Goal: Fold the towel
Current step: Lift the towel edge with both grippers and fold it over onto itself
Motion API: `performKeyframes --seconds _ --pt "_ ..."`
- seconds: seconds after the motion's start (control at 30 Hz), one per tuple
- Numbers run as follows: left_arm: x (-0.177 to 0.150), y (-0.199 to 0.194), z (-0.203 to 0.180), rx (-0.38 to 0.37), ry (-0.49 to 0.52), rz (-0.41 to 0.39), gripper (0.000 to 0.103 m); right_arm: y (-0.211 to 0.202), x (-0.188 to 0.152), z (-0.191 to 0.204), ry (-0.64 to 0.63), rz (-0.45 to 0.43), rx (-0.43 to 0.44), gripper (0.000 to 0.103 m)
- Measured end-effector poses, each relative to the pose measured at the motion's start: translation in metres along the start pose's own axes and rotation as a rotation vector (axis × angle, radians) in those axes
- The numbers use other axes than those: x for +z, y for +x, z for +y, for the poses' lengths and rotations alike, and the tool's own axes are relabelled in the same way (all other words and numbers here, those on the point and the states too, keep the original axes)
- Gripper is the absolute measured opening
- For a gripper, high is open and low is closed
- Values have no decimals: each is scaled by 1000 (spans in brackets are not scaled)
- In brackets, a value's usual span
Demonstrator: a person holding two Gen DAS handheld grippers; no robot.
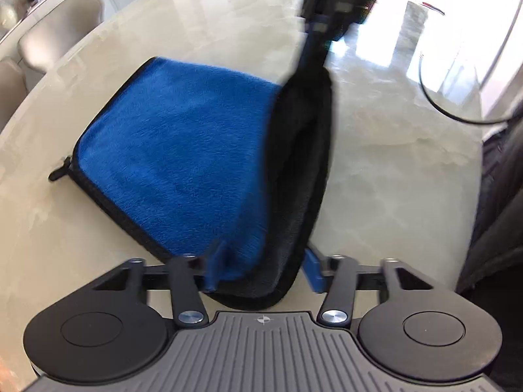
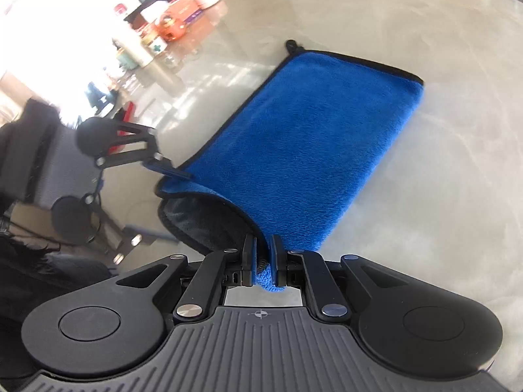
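Note:
A blue towel with black trim and a grey underside lies folded on the pale marble table. My left gripper is open, its blue fingers spread wide around the towel's near corner. In the right wrist view the towel stretches away from my right gripper, which is shut on its near edge and lifts it, so the grey underside shows. The left gripper shows there at the towel's left corner. The right gripper reaches down from the top of the left wrist view.
Beige chairs stand past the table's far left edge. Jars, boxes and bottles crowd the far left of the table in the right wrist view. A dark cable loops at the right. Dark clothing is at the right edge.

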State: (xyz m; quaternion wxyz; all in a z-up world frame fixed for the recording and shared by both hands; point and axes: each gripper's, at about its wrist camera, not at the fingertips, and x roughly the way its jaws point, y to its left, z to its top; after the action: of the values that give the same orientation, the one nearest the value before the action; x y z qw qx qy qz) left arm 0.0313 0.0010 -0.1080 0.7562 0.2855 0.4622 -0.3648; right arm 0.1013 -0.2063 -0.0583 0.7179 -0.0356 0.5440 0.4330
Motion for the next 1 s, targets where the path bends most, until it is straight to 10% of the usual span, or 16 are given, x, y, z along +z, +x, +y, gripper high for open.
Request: performKeyframes --seconds 0.3,0.7,1.0 --pt "-4 -6 -4 -23 39 -3 43 -2 -19 48 -340 69 -25 41" --pt "-3 -14 13 -33 -108 -83 40 40 -43 99 -750 129 -249 42" --pt "2 -13 18 -59 -144 -85 32 60 -41 101 -763 115 -301 40"
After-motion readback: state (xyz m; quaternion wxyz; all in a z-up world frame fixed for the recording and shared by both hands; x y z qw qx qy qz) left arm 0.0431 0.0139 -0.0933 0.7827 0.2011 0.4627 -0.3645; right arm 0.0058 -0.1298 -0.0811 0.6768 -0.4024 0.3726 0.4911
